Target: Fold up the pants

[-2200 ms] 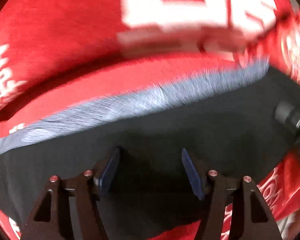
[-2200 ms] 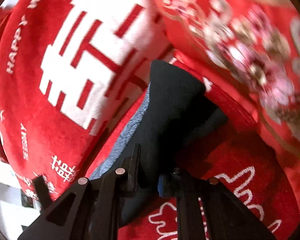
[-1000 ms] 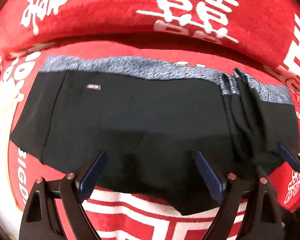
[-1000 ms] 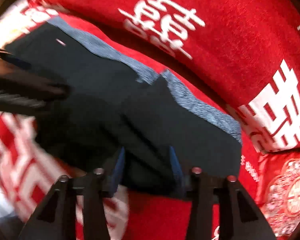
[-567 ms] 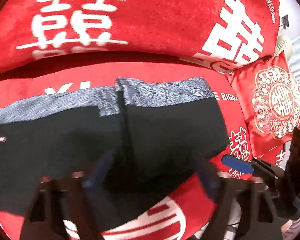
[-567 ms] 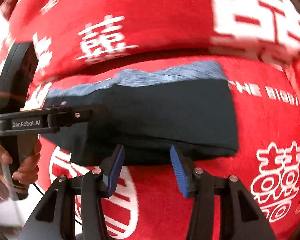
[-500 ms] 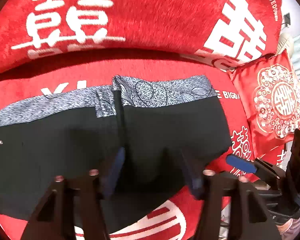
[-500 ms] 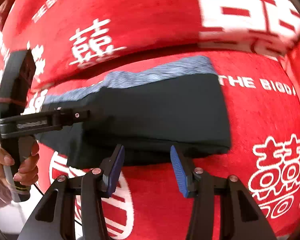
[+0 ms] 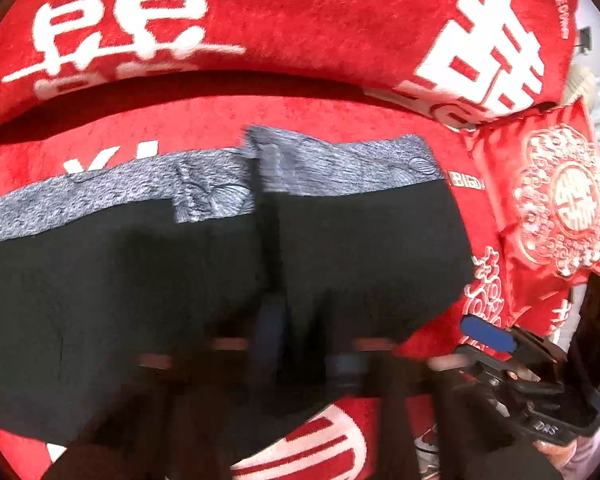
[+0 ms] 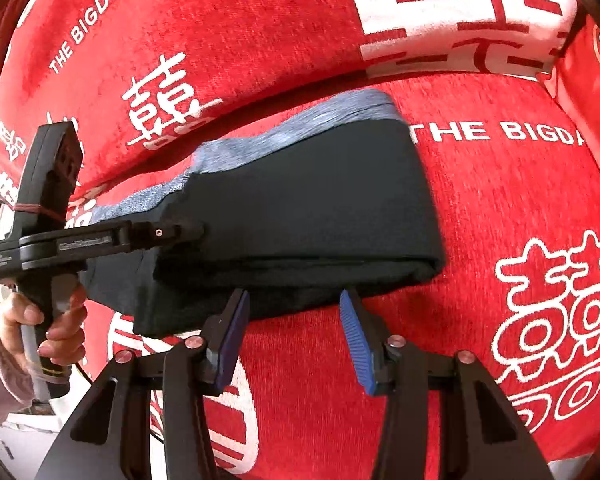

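The black pants (image 9: 360, 248) with a grey waistband (image 9: 332, 160) lie folded on the red sofa seat; they also show in the right wrist view (image 10: 312, 208). My left gripper (image 9: 304, 344) is motion-blurred over the pants' near edge, its fingers close together around a fold ridge. In the right wrist view the left gripper (image 10: 192, 232) reaches in from the left with its tip on the upper layer. My right gripper (image 10: 292, 336) is open and empty, just in front of the pants' near edge.
The red sofa backrest (image 10: 260, 28) with white characters rises behind the pants. A red embroidered cushion (image 9: 560, 200) lies at the right. The seat's front edge (image 10: 180, 420) is at lower left.
The right gripper let go of the pants and drew back, open. The left gripper moved right over the folded layer and its fingers have been narrowing, blurred now.
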Motion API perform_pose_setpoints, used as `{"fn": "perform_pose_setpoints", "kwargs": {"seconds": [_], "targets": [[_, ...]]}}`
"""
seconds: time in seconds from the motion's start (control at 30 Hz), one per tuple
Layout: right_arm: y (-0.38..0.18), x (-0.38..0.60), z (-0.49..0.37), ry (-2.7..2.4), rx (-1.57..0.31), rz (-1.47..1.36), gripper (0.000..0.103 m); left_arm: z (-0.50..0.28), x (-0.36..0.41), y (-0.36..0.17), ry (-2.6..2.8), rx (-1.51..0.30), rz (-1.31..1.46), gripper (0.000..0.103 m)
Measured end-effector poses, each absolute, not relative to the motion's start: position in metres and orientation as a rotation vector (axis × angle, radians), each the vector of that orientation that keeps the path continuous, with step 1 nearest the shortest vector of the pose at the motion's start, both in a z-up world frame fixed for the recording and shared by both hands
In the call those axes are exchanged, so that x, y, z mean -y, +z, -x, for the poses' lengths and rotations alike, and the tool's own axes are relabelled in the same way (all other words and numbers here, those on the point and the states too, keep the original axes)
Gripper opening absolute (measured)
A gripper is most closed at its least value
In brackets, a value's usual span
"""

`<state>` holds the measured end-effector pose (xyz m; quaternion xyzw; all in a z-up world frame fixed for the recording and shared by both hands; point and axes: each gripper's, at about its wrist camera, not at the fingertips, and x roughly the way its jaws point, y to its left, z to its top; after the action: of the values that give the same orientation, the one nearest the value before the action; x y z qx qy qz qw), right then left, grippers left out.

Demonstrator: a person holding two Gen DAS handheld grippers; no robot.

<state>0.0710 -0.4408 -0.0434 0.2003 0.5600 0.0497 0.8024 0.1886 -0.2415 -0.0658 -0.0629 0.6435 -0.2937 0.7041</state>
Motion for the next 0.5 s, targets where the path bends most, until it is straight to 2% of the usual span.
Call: {"fn": "perform_pose_setpoints", "kwargs": {"seconds": [0.07, 0.1, 0.2, 0.5], "targets": [[-0.042, 0.443, -0.069, 0.109, -1.207, -0.442, 0.044, -0.183, 0.236, -0.053, -0.693, -1.391, 0.178, 0.012], [-0.040, 0.444, -0.068, 0.111, -1.208, -0.449, 0.043, -0.177, 0.232, -0.041, -0.702, -1.354, 0.161, 0.004], [-0.031, 0.447, -0.066, 0.113, -1.204, -0.442, 0.043, -0.166, 0.222, -0.030, -0.680, -1.328, 0.099, 0.004], [-0.031, 0.440, -0.081, 0.136, -1.214, -0.374, 0.043, -0.153, 0.211, -0.078, -0.615, -1.393, 0.110, 0.004]]}}
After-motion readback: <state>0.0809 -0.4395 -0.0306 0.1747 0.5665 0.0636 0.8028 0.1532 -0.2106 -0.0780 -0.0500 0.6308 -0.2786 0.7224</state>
